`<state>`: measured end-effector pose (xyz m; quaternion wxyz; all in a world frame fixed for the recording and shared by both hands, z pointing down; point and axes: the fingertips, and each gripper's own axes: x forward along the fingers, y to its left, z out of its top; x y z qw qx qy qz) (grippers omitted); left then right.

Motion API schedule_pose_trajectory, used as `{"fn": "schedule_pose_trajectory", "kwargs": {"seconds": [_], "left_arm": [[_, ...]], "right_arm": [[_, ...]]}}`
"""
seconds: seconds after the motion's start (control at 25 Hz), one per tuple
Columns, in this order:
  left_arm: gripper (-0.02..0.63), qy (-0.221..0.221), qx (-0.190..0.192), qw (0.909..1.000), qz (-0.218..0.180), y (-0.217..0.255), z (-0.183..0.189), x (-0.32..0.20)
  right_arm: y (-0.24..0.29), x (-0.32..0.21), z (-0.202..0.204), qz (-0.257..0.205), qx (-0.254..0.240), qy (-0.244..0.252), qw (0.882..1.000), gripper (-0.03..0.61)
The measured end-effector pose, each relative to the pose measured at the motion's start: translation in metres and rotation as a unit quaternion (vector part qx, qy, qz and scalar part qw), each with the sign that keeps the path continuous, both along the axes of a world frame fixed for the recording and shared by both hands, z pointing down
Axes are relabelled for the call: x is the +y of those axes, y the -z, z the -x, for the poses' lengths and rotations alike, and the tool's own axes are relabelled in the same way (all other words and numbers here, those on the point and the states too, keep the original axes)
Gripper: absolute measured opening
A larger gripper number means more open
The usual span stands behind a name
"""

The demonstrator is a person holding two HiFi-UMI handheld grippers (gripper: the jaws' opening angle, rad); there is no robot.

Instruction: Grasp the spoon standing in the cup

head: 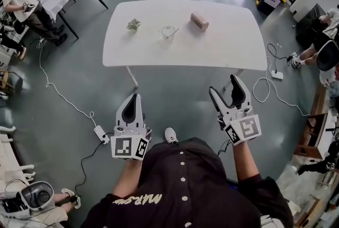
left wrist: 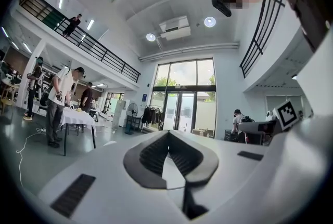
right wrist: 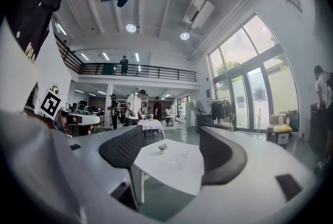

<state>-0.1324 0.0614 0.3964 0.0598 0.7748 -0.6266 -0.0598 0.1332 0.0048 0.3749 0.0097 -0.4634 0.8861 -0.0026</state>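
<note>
Grey floor [head: 69, 79] surrounds a white rounded surface [head: 222, 47]. A clear glass cup [head: 168, 32] on it holds the thin spoon [head: 175, 30], with a crumpled greenish sprig [head: 133, 24] left of the cup and a tan wooden block [head: 199, 21] right. Well short of the cup, the left tongs [head: 136, 97] are pressed together and empty, and the right tongs [head: 223, 84] gape wide, also empty.

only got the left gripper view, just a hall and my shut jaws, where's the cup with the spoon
Observer: The head view shows the cup in the middle of a white table, straight ahead.
Operator: spoon in it
Observer: Yes, the spoon sticks out of it, leaning to the right.
Operator: right gripper ready
Observer: The right gripper has its jaws apart and empty. Its own view frames the table between them.
</note>
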Motion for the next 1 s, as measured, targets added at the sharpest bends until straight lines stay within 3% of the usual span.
{"fn": "schedule_pose_trajectory", "kwargs": {"seconds": [0.6,1.0], "left_arm": [[0.011,-0.017,-0.004,0.9997,0.015,-0.012,0.015,-0.044],[0.009,-0.010,-0.006,0.9997,0.020,-0.014,0.010,-0.103]], "right_arm": [[-0.011,-0.044,0.015,0.011,0.003,-0.010,1.000,0.327],[-0.014,-0.109,0.019,0.015,-0.001,0.008,1.000,0.327]]}}
